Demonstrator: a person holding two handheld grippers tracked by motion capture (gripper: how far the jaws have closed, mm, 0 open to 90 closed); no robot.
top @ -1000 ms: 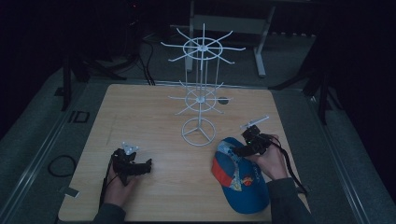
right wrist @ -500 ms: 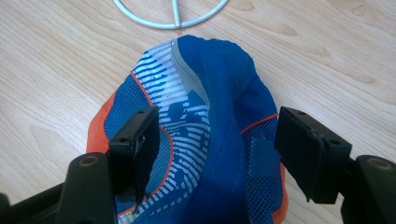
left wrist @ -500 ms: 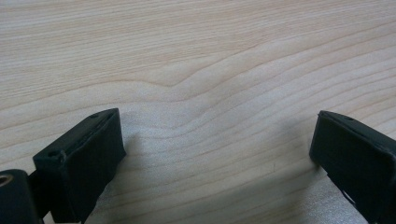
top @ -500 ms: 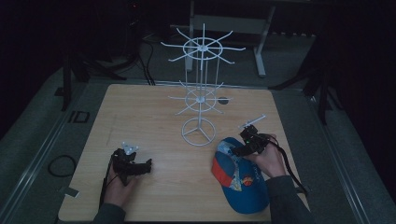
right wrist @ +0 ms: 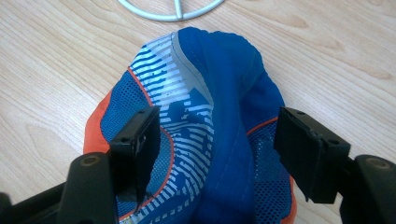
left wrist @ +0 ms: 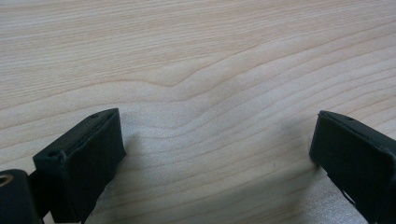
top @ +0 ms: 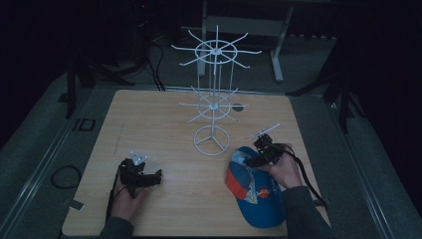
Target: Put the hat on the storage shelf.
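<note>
A blue cap (top: 256, 191) with orange trim and white stripes lies on the wooden table (top: 159, 124) at the front right. My right gripper (top: 249, 160) hovers open over the cap's crown (right wrist: 210, 93), one jaw on each side of the fabric, not closed on it. A white wire display rack (top: 214, 94) with two tiers of hooks stands at mid-table; its ring base (right wrist: 175, 10) lies just beyond the cap. My left gripper (top: 155, 177) rests low at the front left, open over bare wood (left wrist: 210, 70), with nothing between its jaws.
Beyond the table's far edge stand dark cables and a grey frame (top: 278, 45). A small dark spot (top: 238, 106) marks the tabletop behind the rack. Bare wood spans the left half of the table.
My right gripper has edged slightly toward the cap's crown. The left gripper has stayed still.
</note>
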